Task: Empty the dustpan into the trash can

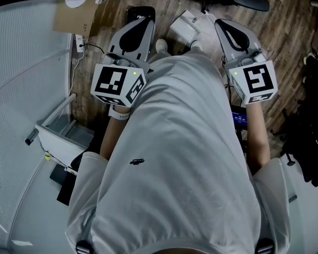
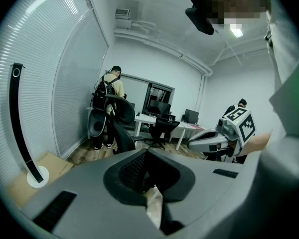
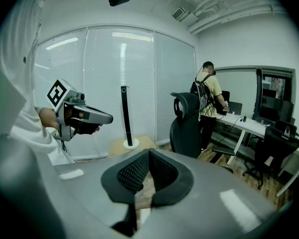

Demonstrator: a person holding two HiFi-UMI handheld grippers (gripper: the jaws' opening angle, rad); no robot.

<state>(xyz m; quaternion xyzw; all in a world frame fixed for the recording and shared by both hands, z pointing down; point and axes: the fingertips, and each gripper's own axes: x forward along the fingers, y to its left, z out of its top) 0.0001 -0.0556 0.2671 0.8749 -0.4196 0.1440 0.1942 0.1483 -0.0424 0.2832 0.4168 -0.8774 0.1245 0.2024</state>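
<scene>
No trash can shows in any view. A pale open-topped box with a rod (image 1: pixel 61 134) sits low by the blinds on the left; I cannot tell whether it is the dustpan. The person holds both grippers out at waist height above the wooden floor. My left gripper (image 1: pixel 140 15) (image 2: pixel 145 152) is shut, tips touching, with nothing between them. My right gripper (image 1: pixel 223 24) (image 3: pixel 149 152) is likewise shut and empty. Each gripper also shows from the side in the other's view: the right gripper (image 2: pixel 192 144) and the left gripper (image 3: pixel 108 118).
A cardboard sheet (image 1: pixel 77 17) and a black pole on a round white base (image 3: pixel 124 118) stand by the blinds. A white object (image 1: pixel 188 28) lies on the floor ahead. Office chairs (image 3: pixel 185 123), desks (image 2: pixel 149 119) and a person with a backpack (image 3: pixel 209 96) fill the room beyond.
</scene>
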